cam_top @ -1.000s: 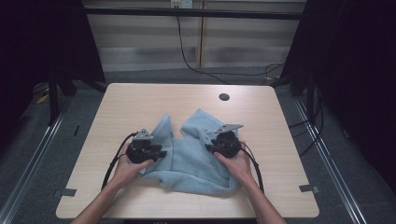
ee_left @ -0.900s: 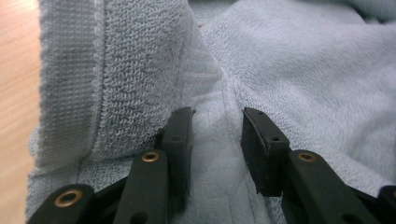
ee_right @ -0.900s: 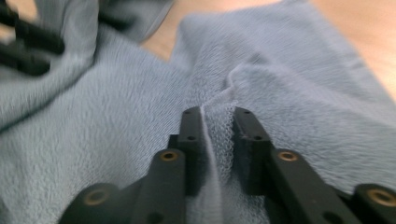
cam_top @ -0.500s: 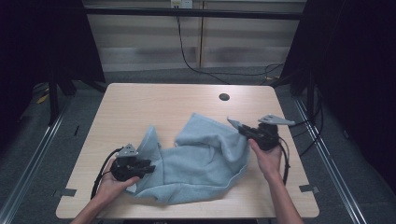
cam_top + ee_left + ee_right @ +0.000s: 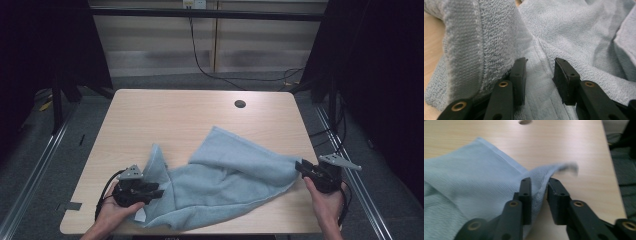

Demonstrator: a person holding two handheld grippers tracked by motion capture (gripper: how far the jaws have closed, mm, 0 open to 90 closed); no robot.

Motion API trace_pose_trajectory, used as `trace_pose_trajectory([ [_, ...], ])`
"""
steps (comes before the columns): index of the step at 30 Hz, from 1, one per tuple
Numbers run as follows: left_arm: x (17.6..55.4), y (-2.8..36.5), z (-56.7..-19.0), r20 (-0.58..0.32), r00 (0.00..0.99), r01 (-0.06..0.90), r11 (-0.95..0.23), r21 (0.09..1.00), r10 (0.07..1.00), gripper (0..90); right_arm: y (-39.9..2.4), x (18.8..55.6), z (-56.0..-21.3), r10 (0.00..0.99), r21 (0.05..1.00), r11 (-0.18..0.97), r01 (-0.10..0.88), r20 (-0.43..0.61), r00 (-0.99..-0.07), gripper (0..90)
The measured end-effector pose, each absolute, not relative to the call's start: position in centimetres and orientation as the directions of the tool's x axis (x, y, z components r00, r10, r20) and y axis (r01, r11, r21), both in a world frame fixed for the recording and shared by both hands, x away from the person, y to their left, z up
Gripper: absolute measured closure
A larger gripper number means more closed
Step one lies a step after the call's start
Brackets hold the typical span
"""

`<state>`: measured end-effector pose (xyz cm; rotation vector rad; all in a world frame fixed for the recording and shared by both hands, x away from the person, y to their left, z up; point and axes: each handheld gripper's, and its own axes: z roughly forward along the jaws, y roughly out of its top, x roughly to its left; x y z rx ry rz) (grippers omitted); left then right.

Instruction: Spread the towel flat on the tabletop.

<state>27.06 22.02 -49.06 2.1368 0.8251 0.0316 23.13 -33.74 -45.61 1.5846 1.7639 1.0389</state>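
The light-blue towel [image 5: 225, 185] lies rumpled across the near half of the table [image 5: 165, 115], stretched between both tools, so the step in hand looks like spreading it flat. The left gripper [image 5: 159, 190] straddles a hem fold with jaws apart and not pinching. The right gripper [image 5: 299, 165] has just been opening, the right corner lying loose between its jaws; next, both need a firm re-grip on corners.
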Motion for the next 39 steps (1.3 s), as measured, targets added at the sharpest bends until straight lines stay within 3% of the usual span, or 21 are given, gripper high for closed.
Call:
trace_pose_trajectory([
  [2, 26.9, 22.1, -48.9, -0.263, 0.783, 0.552, -0.437, 0.71, 0.563, 60.3, -33.8, 22.9, -45.1, 0.987, 0.839, 0.019, 0.544, 0.072, -0.144, 59.4],
  [5, 27.0, 21.8, -48.1, -0.257, 0.798, 0.529, -0.43, 0.731, 0.546, 58.9, -33.0, 23.0, -44.3, 0.982, 0.856, 0.012, 0.517, 0.086, -0.165, 56.9],
  [9, 27.6, 21.3, -47.1, -0.239, 0.812, 0.501, -0.426, 0.753, 0.532, 56.8, -31.0, 23.8, -44.1, 0.958, 0.856, 0.044, 0.516, 0.111, -0.266, 57.3],
  [13, 29.5, 20.4, -44.6, -0.232, 0.818, 0.463, -0.363, 0.809, 0.526, 51.9, -25.4, 25.9, -45.1, 0.88, 0.831, 0.13, 0.541, 0.155, -0.449, 55.9],
  [17, 31.4, 19.9, -44.2, -0.211, 0.805, 0.457, -0.355, 0.815, 0.554, 47.9, -22.2, 26.9, -45.9, 0.838, 0.809, 0.196, 0.554, 0.155, -0.523, 53.4],
  [19, 32.7, 19.8, -44.7, -0.159, 0.794, 0.441, -0.375, 0.816, 0.586, 47.3, -20.6, 27.5, -46.3, 0.808, 0.797, 0.226, 0.56, 0.168, -0.565, 51.2],
  [21, 33.8, 20.2, -45.9, -0.205, 0.77, 0.499, -0.368, 0.785, 0.604, 42.2, -19.0, 27.8, -46.7, 0.787, 0.783, 0.251, 0.569, 0.177, -0.591, 47.5],
  [23, 34.0, 20.4, -47.9, -0.15, 0.772, 0.506, -0.455, 0.733, 0.618, 41.2, -18.5, 27.5, -46.9, 0.768, 0.782, 0.261, 0.565, 0.187, -0.613, 49.3],
  [28, 33.1, 20.6, -49.3, -0.116, 0.791, 0.495, -0.518, 0.698, 0.6, 40.9, -17.9, 26.3, -47.1, 0.733, 0.761, 0.306, 0.573, 0.196, -0.652, 50.1],
  [29, 32.8, 20.5, -49.1, -0.106, 0.792, 0.493, -0.528, 0.692, 0.601, 48.6, -18.0, 26.0, -47.9, 0.747, 0.736, 0.33, 0.591, 0.18, -0.64, 50.4],
  [31, 32.2, 20.2, -49.0, -0.066, 0.808, 0.467, -0.567, 0.678, 0.586, 57.8, -18.1, 26.0, -48.4, 0.757, 0.72, 0.337, 0.606, 0.175, -0.629, 50.1],
  [32, 31.9, 20.1, -49.0, -0.047, 0.81, 0.457, -0.579, 0.675, 0.585, 57.8, -18.1, 26.2, -48.9, 0.768, 0.709, 0.345, 0.615, 0.164, -0.619, 48.6],
  [33, 31.7, 20.0, -48.9, -0.04, 0.812, 0.453, -0.586, 0.672, 0.582, 65.2, -18.3, 26.9, -49.8, 0.776, 0.679, 0.361, 0.639, 0.162, -0.61, 46.5],
  [37, 31.5, 19.9, -48.7, -0.052, 0.813, 0.457, -0.58, 0.674, 0.58, 74.6, -18.7, 28.3, -50.0, 0.793, 0.69, 0.319, 0.65, 0.18, -0.582, 50.5],
  [39, 31.3, 19.8, -48.6, -0.093, 0.805, 0.484, -0.557, 0.675, 0.586, 76.0, -18.7, 29.9, -50.1, 0.809, 0.698, 0.337, 0.632, 0.128, -0.573, 52.7],
])
